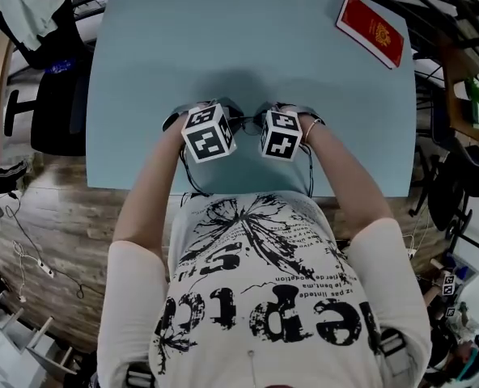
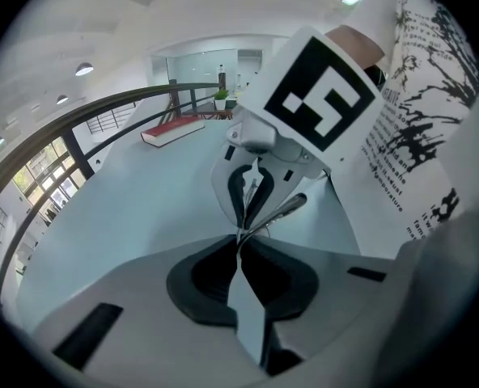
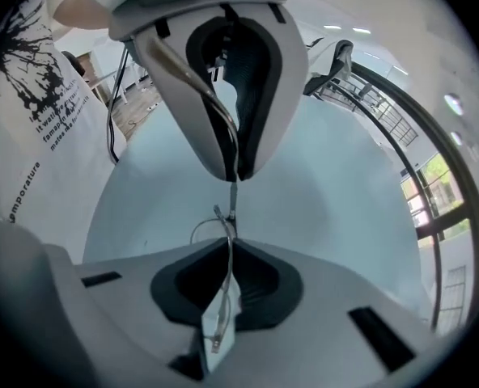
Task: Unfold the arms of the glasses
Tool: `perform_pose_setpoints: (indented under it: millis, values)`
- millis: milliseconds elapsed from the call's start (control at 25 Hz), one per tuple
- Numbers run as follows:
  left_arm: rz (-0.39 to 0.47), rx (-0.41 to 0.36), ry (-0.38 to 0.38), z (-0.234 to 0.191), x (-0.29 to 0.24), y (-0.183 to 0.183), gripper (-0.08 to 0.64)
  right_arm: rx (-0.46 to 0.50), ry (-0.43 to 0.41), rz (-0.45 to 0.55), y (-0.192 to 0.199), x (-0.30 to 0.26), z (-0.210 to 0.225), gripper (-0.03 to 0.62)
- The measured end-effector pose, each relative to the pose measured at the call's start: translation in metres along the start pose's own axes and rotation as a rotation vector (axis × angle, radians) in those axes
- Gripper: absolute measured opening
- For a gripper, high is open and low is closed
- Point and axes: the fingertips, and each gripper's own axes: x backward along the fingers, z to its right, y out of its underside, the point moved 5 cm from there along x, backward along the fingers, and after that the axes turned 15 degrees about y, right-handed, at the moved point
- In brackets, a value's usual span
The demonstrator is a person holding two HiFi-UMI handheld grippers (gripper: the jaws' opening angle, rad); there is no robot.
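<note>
Thin wire-framed glasses (image 1: 246, 123) hang between my two grippers just above the light blue table (image 1: 247, 47), near its front edge. In the head view the marker cubes hide most of the frame. My left gripper (image 1: 209, 130) is shut on one end of the glasses; its pads meet on the thin wire (image 2: 241, 234), and a darker arm (image 2: 286, 208) runs toward the right gripper (image 2: 256, 192) facing it. My right gripper (image 3: 228, 245) is shut on the other end, with the wire (image 3: 226, 217) pinched between its pads. The left gripper (image 3: 233, 164) stands just beyond, tip to tip with it.
A red book (image 1: 370, 31) lies at the table's far right corner, also visible as the red book (image 2: 173, 129) in the left gripper view. A dark chair (image 1: 57, 111) stands left of the table, and cluttered furniture (image 1: 466, 103) to the right. The person's torso is close behind both grippers.
</note>
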Motion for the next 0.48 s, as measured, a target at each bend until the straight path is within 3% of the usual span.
perform_pose_setpoints:
  millis: [200,480]
  values:
    - [-0.021,-0.010,-0.002,0.004,-0.002,-0.001,0.028,-0.005,0.013,0.086,0.004,0.026,0.003,0.028]
    - [-0.064,-0.014,-0.030,0.001,-0.005,-0.009,0.028,-0.016,0.092,0.141,0.025,0.064,0.012,0.028]
